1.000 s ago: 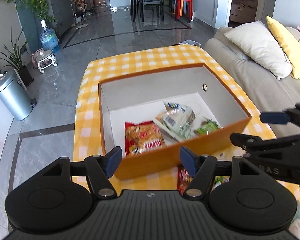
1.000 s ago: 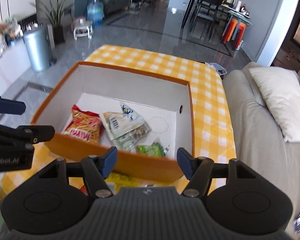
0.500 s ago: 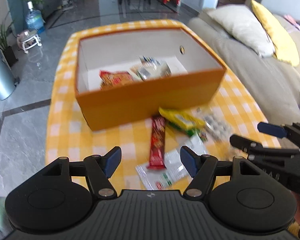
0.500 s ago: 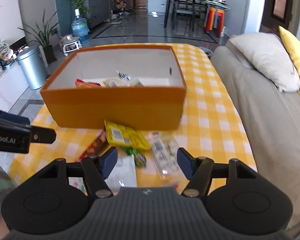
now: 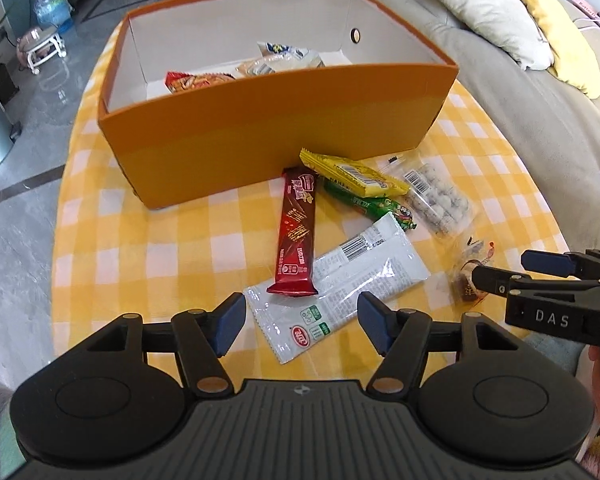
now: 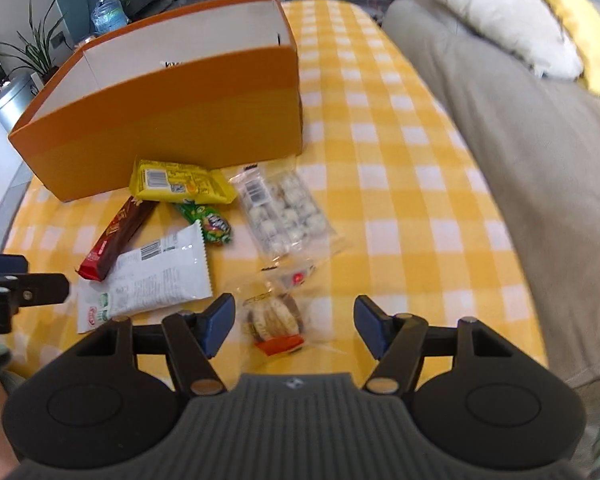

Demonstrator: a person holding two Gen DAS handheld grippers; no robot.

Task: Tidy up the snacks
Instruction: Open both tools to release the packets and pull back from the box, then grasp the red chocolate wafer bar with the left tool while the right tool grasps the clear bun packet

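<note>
Right wrist view: clear biscuit packet (image 6: 274, 320) on table (image 6: 400, 200), between spread jaws of right gripper (image 6: 294, 320), untouched. Light, crinkly, slippery; contents probably brittle. Best pinched gently across middle. Left gripper (image 5: 300, 322) open, just narrowed, over white packet (image 5: 340, 292).

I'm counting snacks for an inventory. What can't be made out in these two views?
- Box contents: the near wall hides most in the left wrist view, nearly all in the right.
- Green packet: partly under the yellow packet in both views.
- White packet: the red bar covers one edge.
- Clear biscuit packet: blurred in the right wrist view; the right gripper covers part in the left.
</note>
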